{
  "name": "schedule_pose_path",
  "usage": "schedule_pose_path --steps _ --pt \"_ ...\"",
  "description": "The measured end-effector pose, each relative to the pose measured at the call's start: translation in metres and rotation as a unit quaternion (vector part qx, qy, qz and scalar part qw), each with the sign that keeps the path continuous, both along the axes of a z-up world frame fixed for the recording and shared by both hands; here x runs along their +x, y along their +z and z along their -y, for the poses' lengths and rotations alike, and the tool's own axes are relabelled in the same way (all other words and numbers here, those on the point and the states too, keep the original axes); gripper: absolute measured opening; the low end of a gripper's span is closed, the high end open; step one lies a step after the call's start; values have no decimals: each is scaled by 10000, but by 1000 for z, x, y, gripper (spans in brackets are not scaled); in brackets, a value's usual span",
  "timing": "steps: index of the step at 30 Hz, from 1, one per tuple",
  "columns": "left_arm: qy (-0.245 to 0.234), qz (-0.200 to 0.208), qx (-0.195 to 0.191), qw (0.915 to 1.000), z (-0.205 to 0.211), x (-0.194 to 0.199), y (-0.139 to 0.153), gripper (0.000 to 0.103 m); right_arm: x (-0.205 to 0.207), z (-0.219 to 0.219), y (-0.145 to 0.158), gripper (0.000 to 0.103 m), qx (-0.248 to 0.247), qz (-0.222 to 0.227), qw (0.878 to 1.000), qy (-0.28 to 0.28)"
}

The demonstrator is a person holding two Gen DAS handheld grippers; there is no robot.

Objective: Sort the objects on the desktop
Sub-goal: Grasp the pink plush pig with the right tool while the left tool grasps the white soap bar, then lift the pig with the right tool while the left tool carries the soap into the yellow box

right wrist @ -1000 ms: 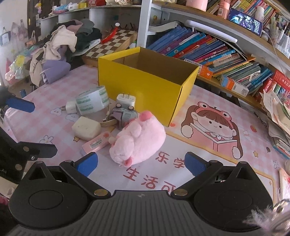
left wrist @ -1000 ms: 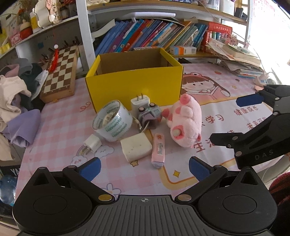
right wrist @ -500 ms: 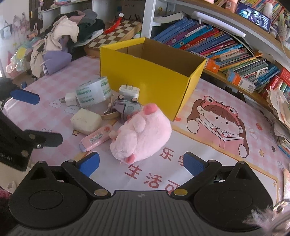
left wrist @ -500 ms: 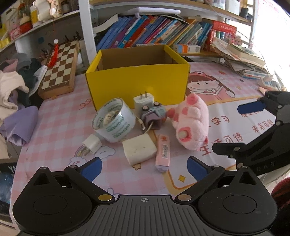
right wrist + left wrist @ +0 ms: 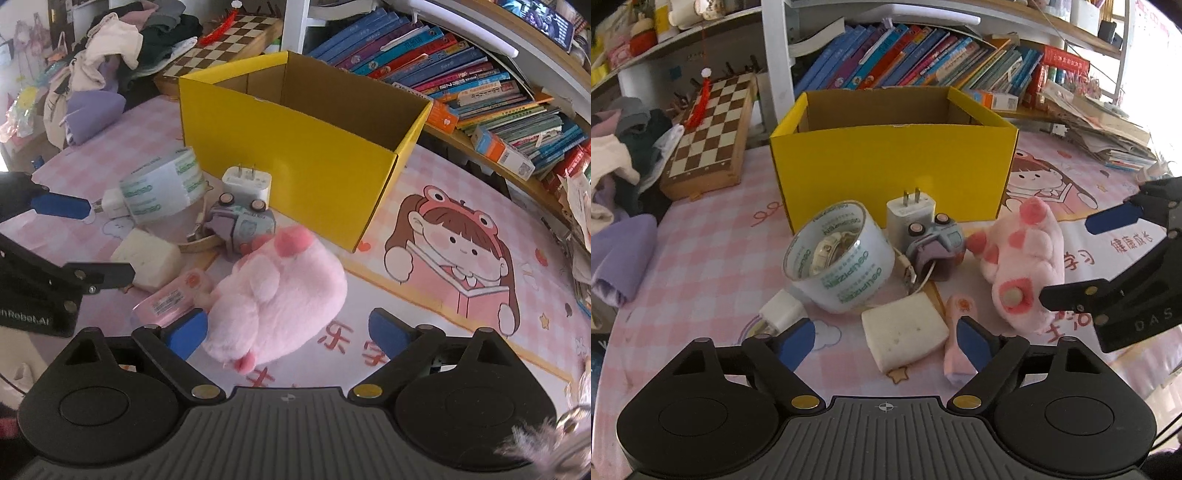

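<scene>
An open yellow box (image 5: pixel 894 162) stands on the pink mat; it also shows in the right wrist view (image 5: pixel 291 129). In front of it lie a tape roll (image 5: pixel 842 258), a white charger (image 5: pixel 911 214), a small grey toy car (image 5: pixel 936 251), a white sponge block (image 5: pixel 903 336), a pink tube (image 5: pixel 958 332) and a pink plush toy (image 5: pixel 1027 262). My left gripper (image 5: pixel 886 343) is open, its fingers on either side of the sponge block. My right gripper (image 5: pixel 288 332) is open around the near end of the plush toy (image 5: pixel 280 295).
A small white plug (image 5: pixel 779 314) lies left of the sponge. A chessboard (image 5: pixel 709 125) and a clothes pile (image 5: pixel 617 177) sit at the left. Books (image 5: pixel 923 66) fill the shelf behind the box; papers (image 5: pixel 1100 136) lie at the right.
Both grippers have moved forward and down toward the objects. The left now straddles the sponge block and the right straddles the plush toy. No object has moved.
</scene>
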State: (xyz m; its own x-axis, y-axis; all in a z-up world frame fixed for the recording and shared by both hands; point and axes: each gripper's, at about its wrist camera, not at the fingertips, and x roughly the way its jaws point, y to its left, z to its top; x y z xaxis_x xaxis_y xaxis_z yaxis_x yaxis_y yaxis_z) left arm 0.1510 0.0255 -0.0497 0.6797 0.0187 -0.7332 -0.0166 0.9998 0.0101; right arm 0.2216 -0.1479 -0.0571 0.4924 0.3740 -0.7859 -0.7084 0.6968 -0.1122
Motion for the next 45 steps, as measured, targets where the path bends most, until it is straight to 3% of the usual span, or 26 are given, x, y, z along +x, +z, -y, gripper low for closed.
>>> schedule_pose_path --steps 7,14,17,22,28,38,45 --pt "-4 -206 -148 9997 1 13 -16 84 13 -11 -1 93 140 -147 9997 -106" --pt "111 -249 -371 9989 -6 17 -27 76 27 -14 -16 89 282 -621 9964 -494" --pt "93 -208 -442 9988 -7 17 -29 73 29 -12 -22 80 368 -789 9942 -632" --pt "58 -143 -686 9975 -9 15 -29 52 23 -11 -19 70 486 -660 9944 -674" --pt "162 -144 -722 9972 -15 6 -25 40 19 -3 -14 67 571 -672 9933 -743" --pt "476 110 -747 9960 -32 -19 -7 34 7 10 5 67 834 -690 9911 -780" --pt "384 344 -719 9961 -30 -27 12 34 -11 11 26 67 936 -430 9931 -568"
